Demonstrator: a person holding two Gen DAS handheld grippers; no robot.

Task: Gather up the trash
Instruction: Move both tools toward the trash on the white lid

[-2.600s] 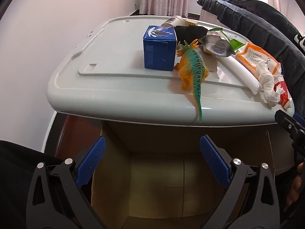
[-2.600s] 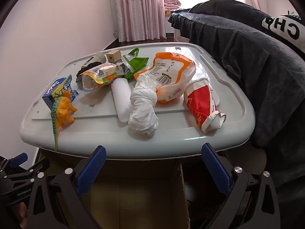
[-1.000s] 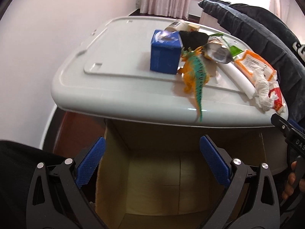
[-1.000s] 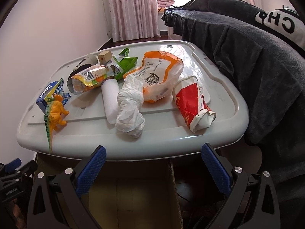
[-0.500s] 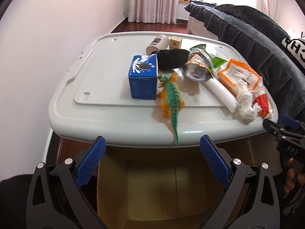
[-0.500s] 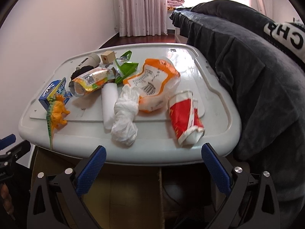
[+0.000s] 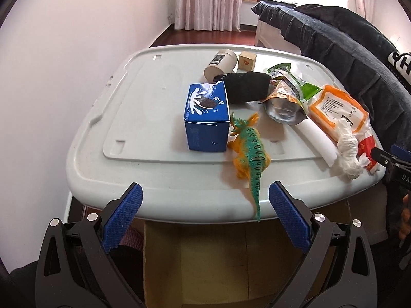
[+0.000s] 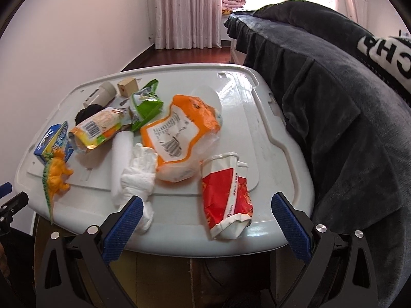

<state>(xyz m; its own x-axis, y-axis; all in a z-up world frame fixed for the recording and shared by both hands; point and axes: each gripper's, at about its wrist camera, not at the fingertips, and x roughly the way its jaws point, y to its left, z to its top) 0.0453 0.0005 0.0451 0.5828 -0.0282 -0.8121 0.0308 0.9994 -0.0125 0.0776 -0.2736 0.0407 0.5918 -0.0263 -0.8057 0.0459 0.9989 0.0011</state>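
Trash lies on a white plastic lid [image 7: 154, 107] [image 8: 246, 118]: a red and white crumpled wrapper [image 8: 226, 195], an orange and white bag [image 8: 179, 138] [image 7: 336, 107], a wad of white tissue [image 8: 138, 177] [image 7: 346, 148], a white roll [image 8: 120, 148] [image 7: 316, 138], a yellow snack pouch [image 8: 97, 128] [image 7: 282, 105] and a green pouch [image 8: 146, 105]. My left gripper [image 7: 205, 215] hangs open at the lid's near edge, empty. My right gripper [image 8: 205, 220] stands open just short of the tissue and red wrapper, holding nothing.
A blue cookie box [image 7: 208, 120], an orange and green toy dinosaur [image 7: 249, 151], a black cloth [image 7: 246, 84], a paper cup [image 7: 221, 64] and a wooden cube [image 7: 246, 61] share the lid. An open cardboard box [image 7: 213, 264] stands below. A dark blanket [image 8: 346, 118] borders the right side.
Both grippers have risen and moved forward, so the lid top now fills more of each view and the cardboard box sits lower. Nothing on the lid has moved; both stay open.
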